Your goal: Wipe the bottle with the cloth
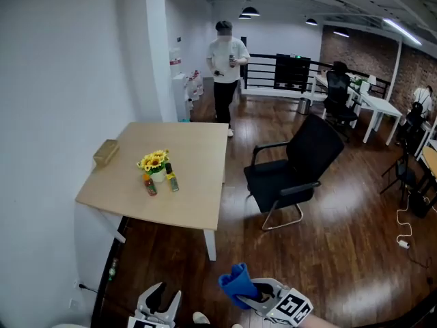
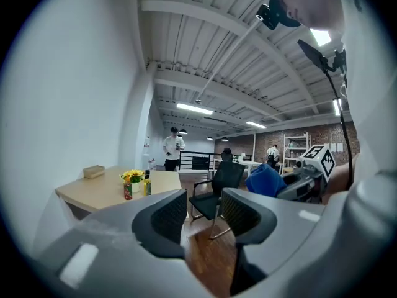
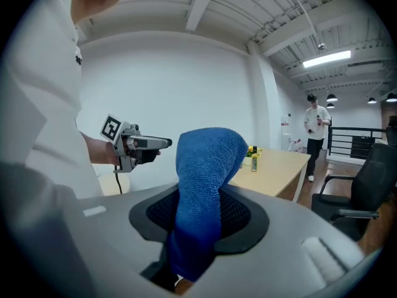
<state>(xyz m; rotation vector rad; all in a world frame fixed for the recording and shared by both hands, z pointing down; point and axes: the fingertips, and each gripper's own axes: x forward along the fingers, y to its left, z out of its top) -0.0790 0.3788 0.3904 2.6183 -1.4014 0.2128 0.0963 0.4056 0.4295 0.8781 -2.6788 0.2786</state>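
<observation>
Two small bottles stand on the far wooden table (image 1: 198, 203) beside a pot of yellow flowers (image 1: 154, 162): a red one (image 1: 149, 186) and a yellow-green one (image 1: 172, 181). In the left gripper view the red bottle (image 2: 128, 191) and the yellow-green bottle (image 2: 147, 187) look tiny and distant. My right gripper (image 1: 251, 294) at the bottom edge is shut on a blue cloth (image 1: 236, 283). That cloth (image 3: 208, 185) stands up between the right gripper (image 3: 201, 215) jaws. My left gripper (image 1: 164, 297) is low at the left. The left gripper (image 2: 203, 219) is open and holds nothing. Both are well short of the table.
A tan box (image 1: 106, 152) lies on the table's left end by the white wall. A black office chair (image 1: 293, 173) stands on the wood floor right of the table. A person (image 1: 225, 63) stands beyond it. Desks and more chairs fill the back right.
</observation>
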